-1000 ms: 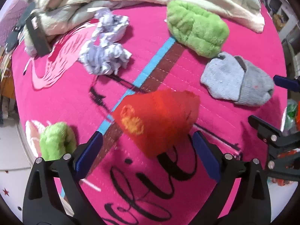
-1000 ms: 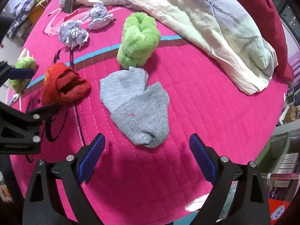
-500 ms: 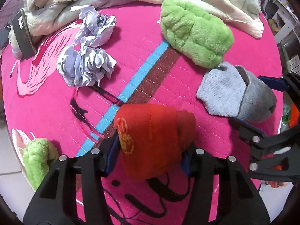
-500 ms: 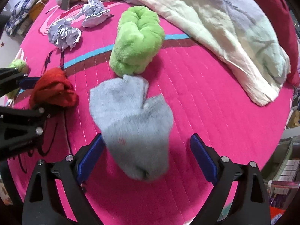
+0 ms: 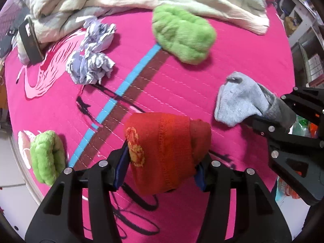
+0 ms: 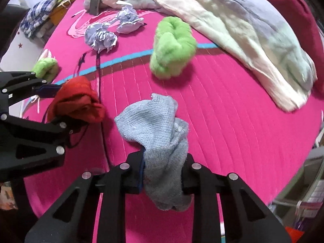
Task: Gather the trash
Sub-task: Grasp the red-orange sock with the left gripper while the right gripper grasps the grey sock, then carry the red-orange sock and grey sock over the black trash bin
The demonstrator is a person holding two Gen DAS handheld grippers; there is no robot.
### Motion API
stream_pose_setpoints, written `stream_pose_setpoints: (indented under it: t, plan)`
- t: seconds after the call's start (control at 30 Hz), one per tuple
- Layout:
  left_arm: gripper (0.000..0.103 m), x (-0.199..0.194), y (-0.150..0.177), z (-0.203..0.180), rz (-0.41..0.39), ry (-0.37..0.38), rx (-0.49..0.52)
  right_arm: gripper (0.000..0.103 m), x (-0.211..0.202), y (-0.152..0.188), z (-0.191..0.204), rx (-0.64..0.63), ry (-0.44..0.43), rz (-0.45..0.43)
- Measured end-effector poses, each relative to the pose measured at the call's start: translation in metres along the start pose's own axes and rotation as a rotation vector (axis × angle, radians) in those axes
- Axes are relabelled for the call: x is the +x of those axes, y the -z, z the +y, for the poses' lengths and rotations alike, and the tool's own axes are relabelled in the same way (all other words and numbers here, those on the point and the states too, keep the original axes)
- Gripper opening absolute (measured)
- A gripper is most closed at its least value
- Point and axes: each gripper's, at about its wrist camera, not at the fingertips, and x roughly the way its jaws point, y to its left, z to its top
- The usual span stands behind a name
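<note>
Both grippers are loaded: left gripper (image 5: 160, 167) clamps a red sock (image 5: 166, 156), right gripper (image 6: 163, 172), jaws just closed, pinches a grey sock (image 6: 160, 141) hanging toe-down over the pink bedspread (image 6: 232, 121). Left mid-bed toward the rumpled far edge: two crumpled papers (image 6: 101, 37) and green fluffy socks (image 6: 172, 48).

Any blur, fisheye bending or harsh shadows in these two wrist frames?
Left wrist: strong fisheye curve with dark corners; the big green sock is smeared, the red sock in the left gripper fairly sharp. Right wrist: same bending; the pale quilt edge is blurred, the grey sock in the right gripper crisp. Light is soft and even, shadows faint, no glare.
</note>
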Motion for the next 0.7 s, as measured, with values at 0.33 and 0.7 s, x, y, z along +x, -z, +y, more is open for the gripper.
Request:
stream_pose_setpoints:
  t: [0.33,0.7]
  plan:
    - [0.053,-0.016,0.012,-0.067,0.000,-0.001,0.101,0.021,-0.035,0.056,-0.028,0.080,0.016,-0.013]
    - [0.053,-0.022,0.012,-0.139,-0.002,0.002,0.204,0.022,-0.056,0.112,-0.068,0.187,0.035,-0.031]
